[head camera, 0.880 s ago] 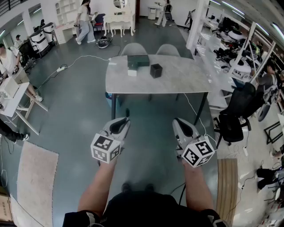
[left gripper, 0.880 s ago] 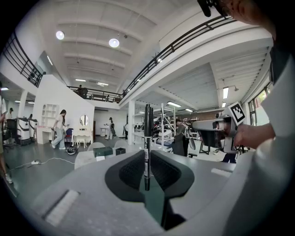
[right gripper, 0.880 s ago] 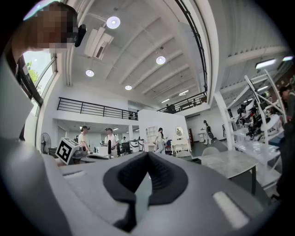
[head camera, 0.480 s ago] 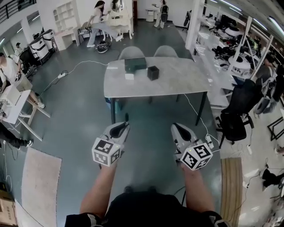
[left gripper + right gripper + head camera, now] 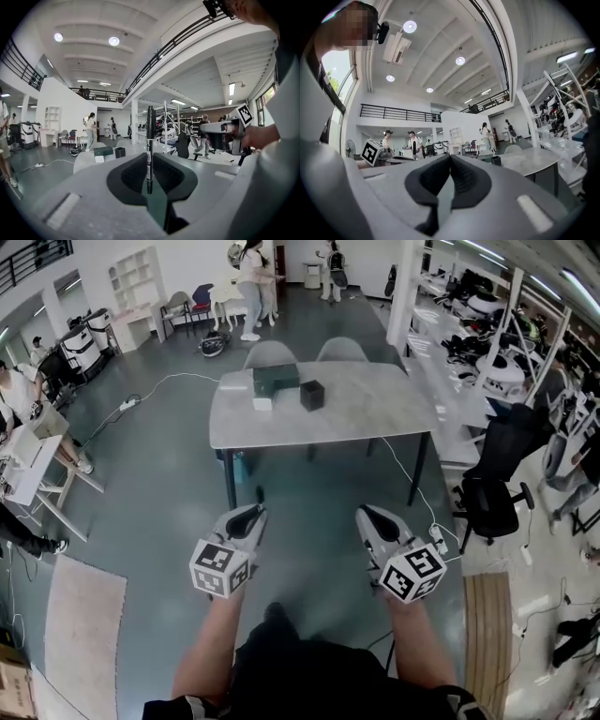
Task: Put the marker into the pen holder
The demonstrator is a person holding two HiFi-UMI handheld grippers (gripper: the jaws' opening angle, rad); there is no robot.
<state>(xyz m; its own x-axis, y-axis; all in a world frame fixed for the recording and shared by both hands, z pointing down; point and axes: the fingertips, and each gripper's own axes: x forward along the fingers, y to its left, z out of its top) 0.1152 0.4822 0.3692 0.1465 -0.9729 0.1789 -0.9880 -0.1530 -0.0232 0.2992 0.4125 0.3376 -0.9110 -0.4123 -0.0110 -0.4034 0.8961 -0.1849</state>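
Observation:
A black marker [image 5: 150, 140] stands upright between the jaws of my left gripper [image 5: 150, 158], which is shut on it. In the head view the marker's tip [image 5: 260, 493] pokes out ahead of the left gripper [image 5: 251, 515]. The black square pen holder [image 5: 311, 395] sits on the grey table [image 5: 375, 409], well ahead of both grippers, and shows small in the gripper views [image 5: 120, 152] [image 5: 496, 161]. My right gripper [image 5: 367, 516] [image 5: 450, 158] is shut with nothing in it. Both grippers hang over the floor, short of the table.
A dark green box [image 5: 276, 381] and a small white box [image 5: 262, 404] lie on the table left of the holder. Two grey chairs [image 5: 270, 354] stand behind it. A black office chair [image 5: 497, 493] and cables sit to the right; a rug [image 5: 75, 634] lies at left.
The table has come slightly nearer and shifted left in the head view. Both grippers stay held out in front, the left still shut on the marker. People at the back have moved.

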